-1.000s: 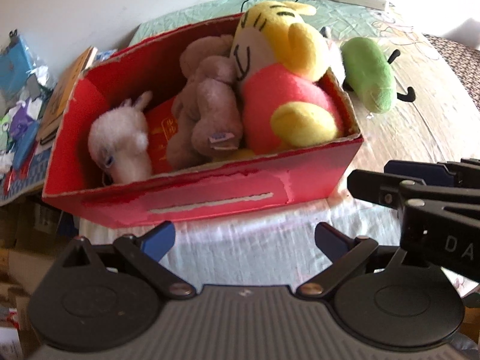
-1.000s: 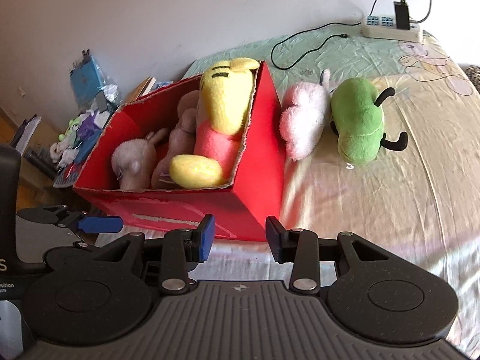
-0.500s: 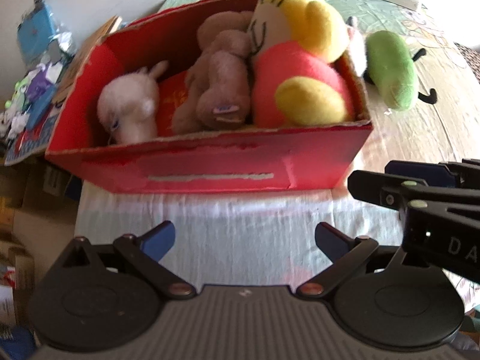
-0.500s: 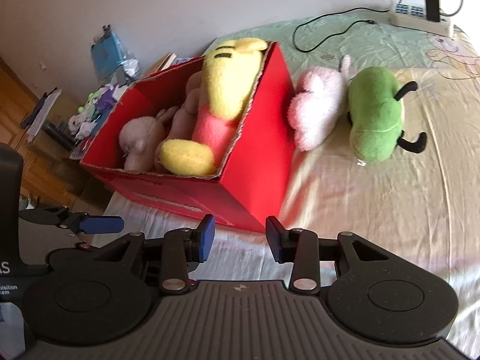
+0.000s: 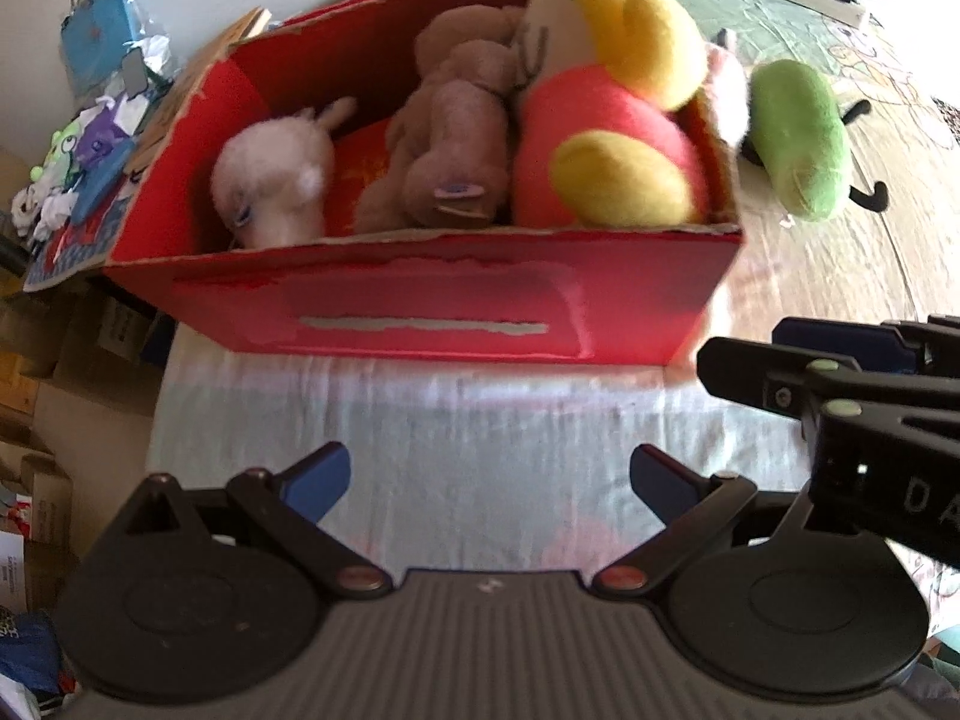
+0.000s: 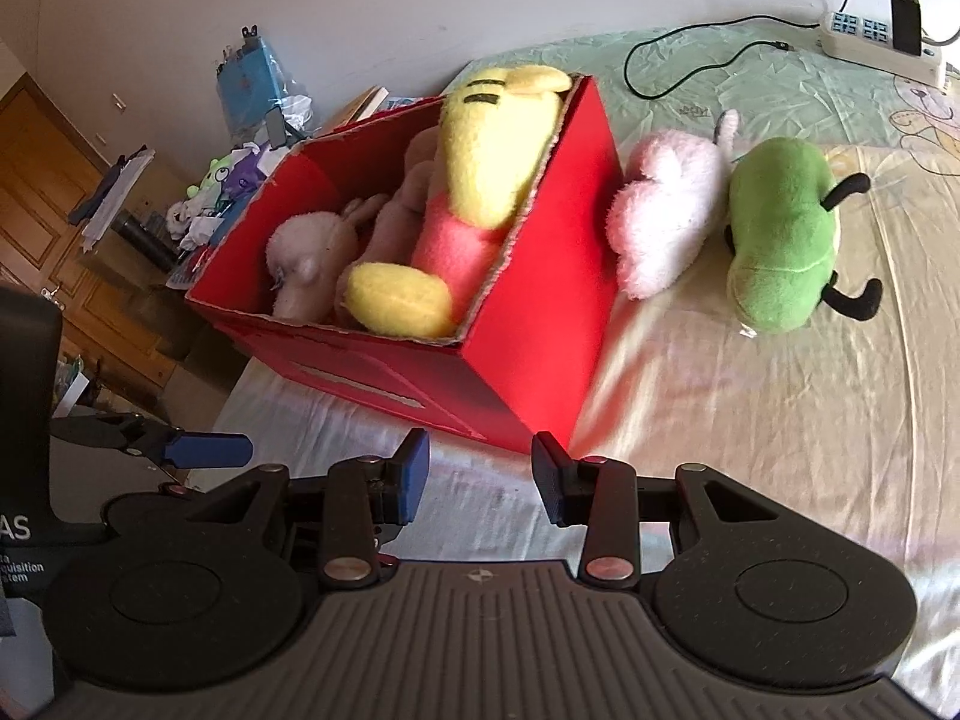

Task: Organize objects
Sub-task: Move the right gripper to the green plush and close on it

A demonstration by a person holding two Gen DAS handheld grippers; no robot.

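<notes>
While empty, both grippers [image 5: 486,480] [image 6: 480,477] agape.

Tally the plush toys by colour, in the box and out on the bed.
Yellow and red: 1, yellow plush, in the red box
Brown: 1, brown plush, in the box
White: 1, white plush, in the box
Pink: 1, pink plush, on the bed
Green: 1, green plush, on the bed
Total: 5

Pink plush [image 5: 723,90] mostly behind red box [image 5: 432,312]

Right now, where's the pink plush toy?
In the right wrist view the pink plush toy lies on the bed, outside the red box, between its right wall and the green plush toy.
</notes>
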